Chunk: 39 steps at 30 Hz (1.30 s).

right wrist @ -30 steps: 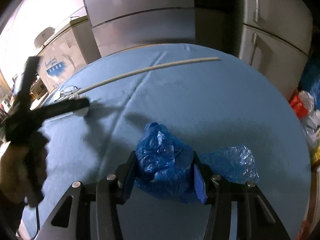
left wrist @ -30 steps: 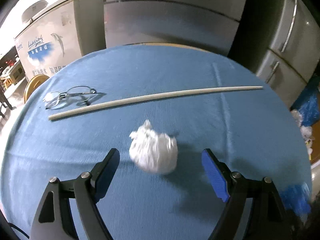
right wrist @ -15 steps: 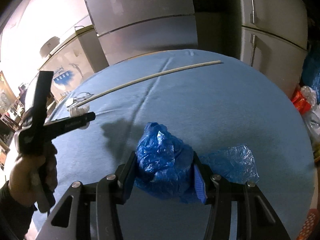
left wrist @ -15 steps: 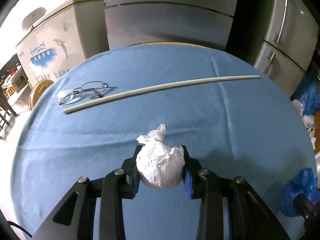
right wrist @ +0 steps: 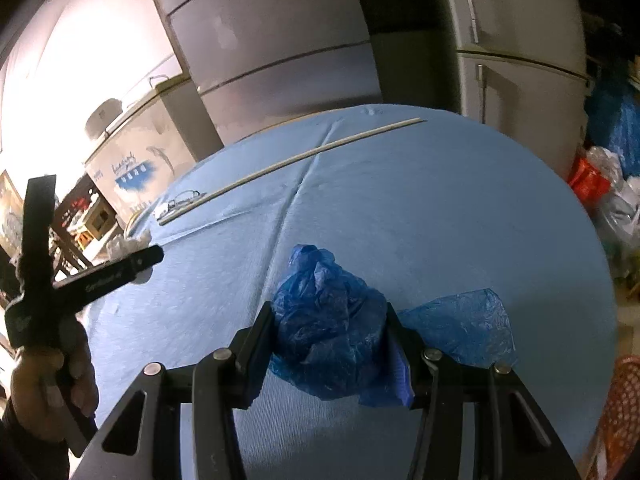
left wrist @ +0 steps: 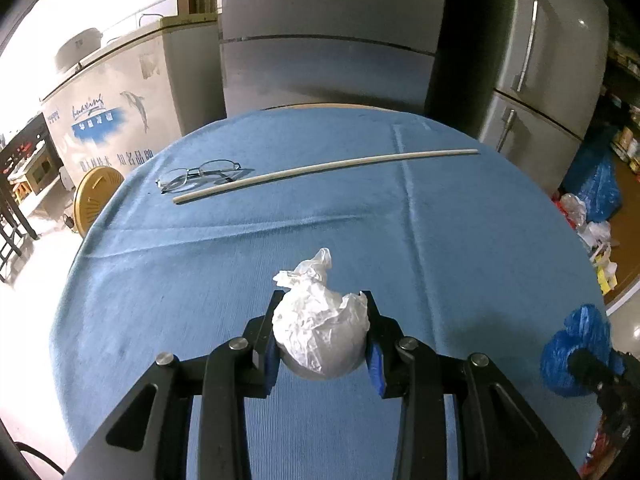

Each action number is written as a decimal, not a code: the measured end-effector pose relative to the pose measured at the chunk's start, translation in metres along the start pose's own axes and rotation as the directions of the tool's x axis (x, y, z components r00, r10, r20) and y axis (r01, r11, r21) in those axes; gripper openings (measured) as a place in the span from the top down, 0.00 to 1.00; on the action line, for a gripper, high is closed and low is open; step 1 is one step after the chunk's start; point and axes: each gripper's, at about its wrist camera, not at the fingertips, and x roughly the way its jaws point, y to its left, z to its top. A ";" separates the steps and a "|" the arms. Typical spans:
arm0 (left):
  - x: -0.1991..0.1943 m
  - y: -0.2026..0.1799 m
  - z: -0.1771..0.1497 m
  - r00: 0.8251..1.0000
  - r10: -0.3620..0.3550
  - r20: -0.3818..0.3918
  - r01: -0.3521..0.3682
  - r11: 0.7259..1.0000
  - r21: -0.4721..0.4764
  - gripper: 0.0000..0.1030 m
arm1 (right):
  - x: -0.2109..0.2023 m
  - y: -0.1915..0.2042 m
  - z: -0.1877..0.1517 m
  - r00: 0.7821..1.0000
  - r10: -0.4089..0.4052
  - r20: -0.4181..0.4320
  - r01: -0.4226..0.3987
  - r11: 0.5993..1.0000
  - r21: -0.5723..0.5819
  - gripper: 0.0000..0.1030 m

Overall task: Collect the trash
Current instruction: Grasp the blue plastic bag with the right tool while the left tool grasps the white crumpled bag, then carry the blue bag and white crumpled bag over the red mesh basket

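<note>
My left gripper (left wrist: 322, 320) is shut on a crumpled white paper ball (left wrist: 318, 332) and holds it above the round table's blue cloth (left wrist: 460, 248). My right gripper (right wrist: 330, 328) is shut on a blue plastic bag (right wrist: 324, 320), part of which trails to the right (right wrist: 460, 324). In the left wrist view the blue bag (left wrist: 572, 350) shows at the right edge. In the right wrist view the left gripper (right wrist: 136, 264) shows at the far left, held in a hand, with the white ball (right wrist: 120, 244) partly hidden behind it.
A long pale stick (left wrist: 320, 170) lies across the far part of the table, with a pair of glasses (left wrist: 196, 174) beside its left end. Grey fridges (left wrist: 328, 40) and a white chest freezer (left wrist: 108, 112) stand behind. Bags lie on the floor at the right (left wrist: 592, 200).
My left gripper closed on the white paper ball and lifted it off the cloth. My right gripper rose a little, still shut on the blue bag.
</note>
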 end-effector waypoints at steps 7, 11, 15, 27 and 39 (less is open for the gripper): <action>-0.030 -0.002 -0.023 1.000 -0.011 0.020 0.011 1.000 0.008 0.64 | -0.025 -0.006 -0.020 1.000 0.005 0.021 -0.006 0.999 0.040 0.49; -0.042 -0.004 -0.034 0.999 -0.020 0.028 0.019 1.000 0.012 0.64 | -0.033 -0.009 -0.030 1.000 0.008 0.025 -0.009 0.998 0.057 0.48; -0.050 -0.008 -0.043 0.999 -0.029 0.034 0.029 0.999 0.017 0.64 | -0.041 -0.011 -0.039 0.999 0.010 0.031 -0.012 0.997 0.070 0.48; -0.055 -0.034 -0.082 0.997 -0.077 0.000 0.077 0.996 0.053 0.64 | -0.058 -0.035 -0.066 0.999 0.023 0.037 -0.028 0.988 0.153 0.48; -0.071 -0.054 -0.117 0.997 -0.081 -0.005 0.081 0.992 0.100 0.64 | -0.092 -0.049 -0.087 0.998 0.029 0.057 -0.039 0.981 0.191 0.48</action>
